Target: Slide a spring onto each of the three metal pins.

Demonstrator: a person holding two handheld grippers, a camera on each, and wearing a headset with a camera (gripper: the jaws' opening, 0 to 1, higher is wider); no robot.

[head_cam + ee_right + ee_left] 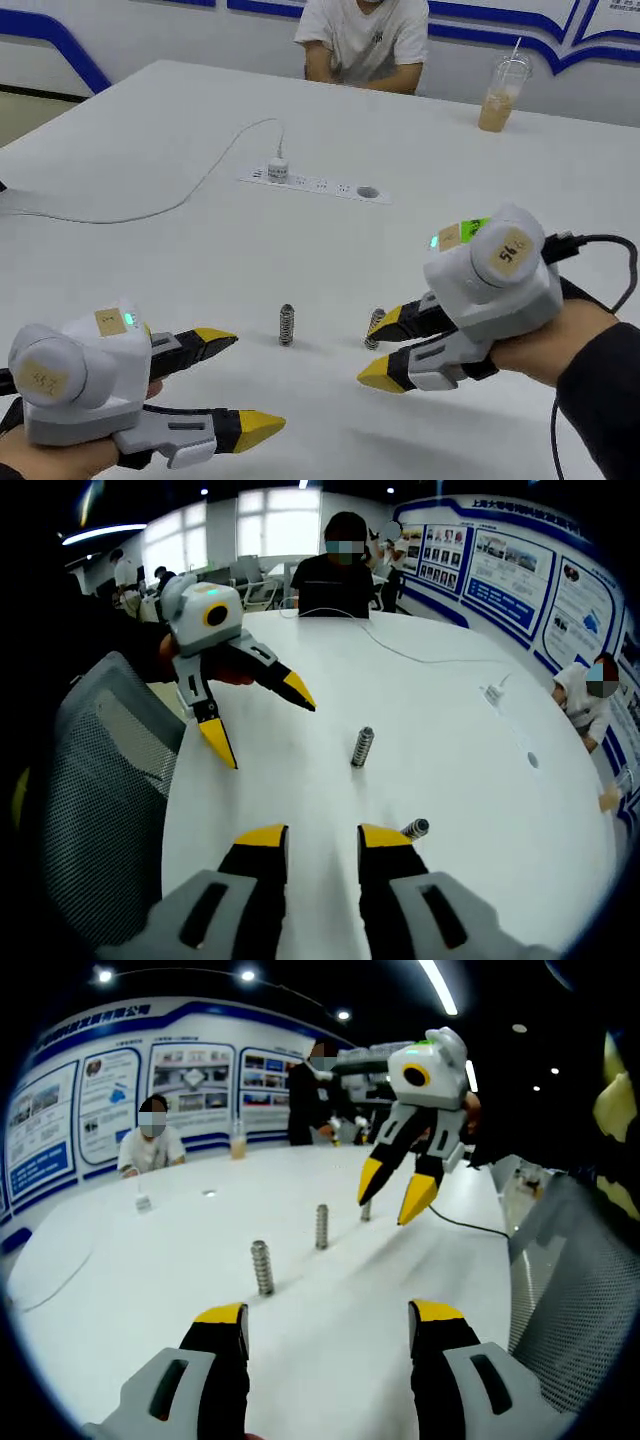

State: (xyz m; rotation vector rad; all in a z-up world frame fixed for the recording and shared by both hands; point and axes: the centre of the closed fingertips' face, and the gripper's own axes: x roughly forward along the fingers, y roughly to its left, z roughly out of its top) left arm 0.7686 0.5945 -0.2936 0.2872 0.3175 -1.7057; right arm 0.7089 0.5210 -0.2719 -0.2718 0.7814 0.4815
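Two short upright pins stand on the white table [200, 250], both with a coiled look as if a spring is on them: one [287, 325] at the middle, one [375, 328] close beside the upper finger of my right gripper [382, 347]. My left gripper [240, 382] is at the lower left, open and holding nothing. In the left gripper view, three pins stand in a row: near [262, 1267], middle [321, 1226], far [366, 1210]. The open right gripper [392, 1200] hovers by the far one. In the right gripper view, a pin [415, 828] leans beside my right fingertip, and another [361, 747] stands further off.
A white power strip [315, 185] with a plugged-in adapter [278, 170] and a trailing cable lies mid-table. An iced drink cup [500, 100] stands at the far right. A person [365, 40] sits at the far edge. A mesh chair back [110, 780] is beside the table.
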